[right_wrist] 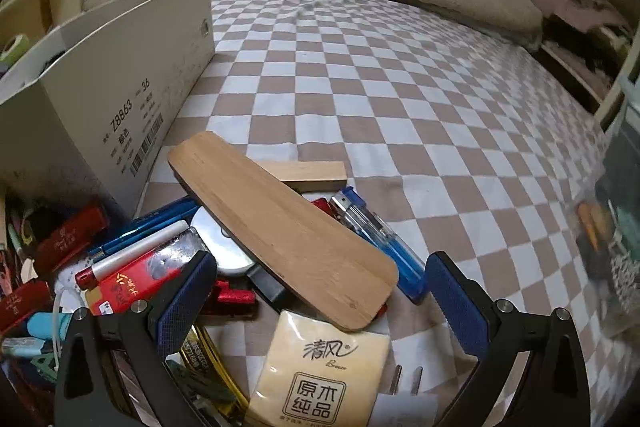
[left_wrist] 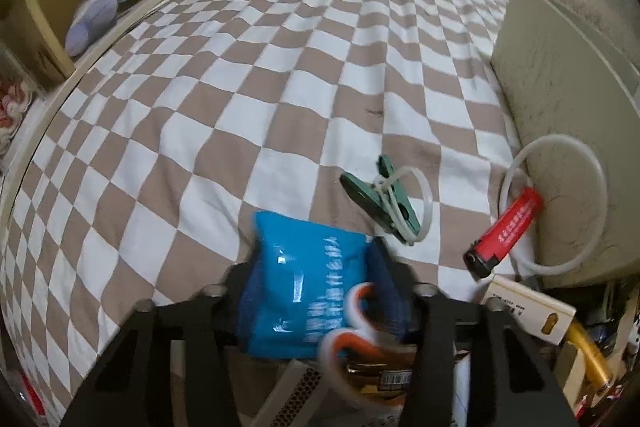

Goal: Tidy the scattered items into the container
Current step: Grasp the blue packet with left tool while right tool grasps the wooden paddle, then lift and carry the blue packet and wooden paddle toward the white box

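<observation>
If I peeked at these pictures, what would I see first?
Probably the bright blue packet pinched in the left gripper, low in its view over the checkered bedspread. Next, the long wooden board lying across a jumble of lighters and pens, just ahead of the open right gripper.

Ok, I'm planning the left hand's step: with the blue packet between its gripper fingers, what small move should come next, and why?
Probably lift it a little. The left gripper looks closed on the sides of the blue packet, which lies against a blurred orange-and-white looped thing in the clutter. Raising it first should free it before it goes toward the white box on the right.
</observation>
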The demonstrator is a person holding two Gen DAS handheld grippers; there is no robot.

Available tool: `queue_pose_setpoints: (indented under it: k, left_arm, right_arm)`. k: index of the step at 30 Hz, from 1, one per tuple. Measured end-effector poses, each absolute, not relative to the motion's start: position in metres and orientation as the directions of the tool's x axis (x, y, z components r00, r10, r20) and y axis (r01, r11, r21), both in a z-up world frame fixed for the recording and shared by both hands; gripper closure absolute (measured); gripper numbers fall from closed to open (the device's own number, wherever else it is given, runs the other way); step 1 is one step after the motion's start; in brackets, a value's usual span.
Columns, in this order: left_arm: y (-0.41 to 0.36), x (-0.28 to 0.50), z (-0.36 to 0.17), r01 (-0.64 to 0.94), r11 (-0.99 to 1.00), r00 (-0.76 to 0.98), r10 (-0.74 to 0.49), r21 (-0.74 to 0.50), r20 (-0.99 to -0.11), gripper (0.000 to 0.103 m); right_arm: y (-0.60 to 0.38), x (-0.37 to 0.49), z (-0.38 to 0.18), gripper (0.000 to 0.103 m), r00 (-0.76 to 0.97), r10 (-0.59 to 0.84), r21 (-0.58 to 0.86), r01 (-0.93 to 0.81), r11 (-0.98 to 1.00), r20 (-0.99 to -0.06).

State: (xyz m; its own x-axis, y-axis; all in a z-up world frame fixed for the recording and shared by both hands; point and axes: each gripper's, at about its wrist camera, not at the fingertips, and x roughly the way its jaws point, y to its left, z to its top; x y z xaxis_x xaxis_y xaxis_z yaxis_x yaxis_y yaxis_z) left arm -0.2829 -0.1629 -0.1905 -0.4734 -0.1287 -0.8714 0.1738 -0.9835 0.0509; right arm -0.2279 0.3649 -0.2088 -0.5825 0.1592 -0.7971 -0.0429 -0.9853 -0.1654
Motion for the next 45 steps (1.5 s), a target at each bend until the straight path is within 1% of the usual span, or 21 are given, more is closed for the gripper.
queue_pose_setpoints:
  k: [3,7,9,11,12,14,15,17,18,20,22,23,28,31,33,34,35,38,39,40,45]
  left_arm:
    - [-0.166,-0.279,-0.189,0.19,-0.982,-0.481,-0.087,-0.007,-0.872,0.064]
    - [-0.173,-0.277,-0.187,0.211,-0.974,-0.49,-0.03,-0.085,-0.871,0.066]
    - [-0.177,-0.275,-0.186,0.225,-0.966,-0.496,0.001,-0.129,-0.868,0.068]
    - [-0.183,-0.273,-0.185,0.237,-0.957,-0.503,0.028,-0.169,-0.864,0.069]
    - [-0.184,-0.273,-0.184,0.242,-0.953,-0.506,0.039,-0.184,-0.862,0.07]
    - [-0.187,-0.272,-0.181,0.251,-0.946,-0.517,0.049,-0.206,-0.855,0.072]
    - [-0.187,-0.272,-0.179,0.254,-0.943,-0.522,0.052,-0.213,-0.851,0.072]
    - [-0.188,-0.269,-0.176,0.259,-0.94,-0.533,0.054,-0.223,-0.844,0.073]
    - [-0.188,-0.269,-0.174,0.26,-0.939,-0.537,0.055,-0.227,-0.842,0.073]
    - [-0.187,-0.267,-0.171,0.261,-0.936,-0.547,0.057,-0.235,-0.835,0.074]
    - [-0.188,-0.266,-0.17,0.262,-0.934,-0.554,0.062,-0.245,-0.83,0.074]
    - [-0.189,-0.266,-0.169,0.264,-0.932,-0.556,0.064,-0.249,-0.829,0.075]
    - [-0.19,-0.266,-0.169,0.269,-0.929,-0.56,0.065,-0.256,-0.826,0.075]
    - [-0.192,-0.267,-0.168,0.275,-0.926,-0.565,0.063,-0.259,-0.823,0.075]
    - [-0.194,-0.266,-0.167,0.282,-0.923,-0.569,0.059,-0.262,-0.82,0.076]
    - [-0.195,-0.265,-0.166,0.285,-0.921,-0.572,0.059,-0.266,-0.818,0.076]
    - [-0.195,-0.264,-0.165,0.287,-0.92,-0.575,0.058,-0.268,-0.816,0.076]
    - [-0.195,-0.263,-0.161,0.287,-0.915,-0.597,0.059,-0.282,-0.8,0.077]
    - [-0.195,-0.262,-0.157,0.284,-0.914,-0.609,0.062,-0.29,-0.791,0.08]
    - [-0.194,-0.261,-0.155,0.279,-0.914,-0.618,0.064,-0.295,-0.783,0.089]
    - [-0.187,-0.259,-0.146,0.255,-0.918,-0.644,0.073,-0.303,-0.762,0.089]
  right_arm:
    - [0.36,-0.237,-0.207,0.0,-0.583,0.232,-0.256,-0.043,-0.966,-0.779]
    - [0.353,-0.248,-0.207,0.0,-0.581,0.236,-0.282,-0.012,-0.959,-0.779]
    - [0.347,-0.251,-0.21,0.003,-0.572,0.248,-0.306,0.006,-0.952,-0.782]
    - [0.34,-0.25,-0.212,0.014,-0.576,0.245,-0.321,0.031,-0.947,-0.78]
    - [0.339,-0.25,-0.212,0.018,-0.577,0.231,-0.31,0.041,-0.95,-0.783]
    - [0.339,-0.248,-0.211,0.032,-0.573,0.201,-0.28,0.053,-0.959,-0.795]
    - [0.338,-0.248,-0.212,0.036,-0.57,0.182,-0.26,0.059,-0.964,-0.801]
    - [0.338,-0.247,-0.211,0.05,-0.574,0.15,-0.23,0.069,-0.971,-0.805]
    - [0.337,-0.246,-0.21,0.054,-0.576,0.143,-0.225,0.073,-0.972,-0.805]
    - [0.337,-0.246,-0.207,0.07,-0.584,0.127,-0.206,0.071,-0.976,-0.802]
    - [0.34,-0.245,-0.204,0.081,-0.592,0.121,-0.184,0.046,-0.982,-0.797]
    - [0.343,-0.246,-0.203,0.084,-0.593,0.116,-0.167,0.031,-0.985,-0.797]
    - [0.367,-0.243,-0.201,0.084,-0.587,0.106,-0.098,-0.046,-0.994,-0.803]
    - [0.379,-0.238,-0.203,0.083,-0.602,0.065,-0.043,-0.051,-0.998,-0.795]
    - [0.386,-0.236,-0.203,0.067,-0.608,0.056,-0.031,-0.051,-0.998,-0.792]
    - [0.388,-0.236,-0.204,0.04,-0.604,0.057,-0.033,-0.051,-0.998,-0.795]
    - [0.389,-0.237,-0.205,0.023,-0.603,0.055,-0.033,-0.048,-0.998,-0.796]
    - [0.39,-0.241,-0.206,0.023,-0.606,0.026,-0.013,-0.025,-1.0,-0.795]
    - [0.389,-0.244,-0.206,0.023,-0.602,0.02,-0.009,-0.021,-1.0,-0.798]
    - [0.388,-0.247,-0.207,0.023,-0.597,0.018,-0.008,-0.019,-1.0,-0.802]
    - [0.384,-0.258,-0.211,0.025,-0.576,0.016,-0.017,-0.005,-1.0,-0.818]
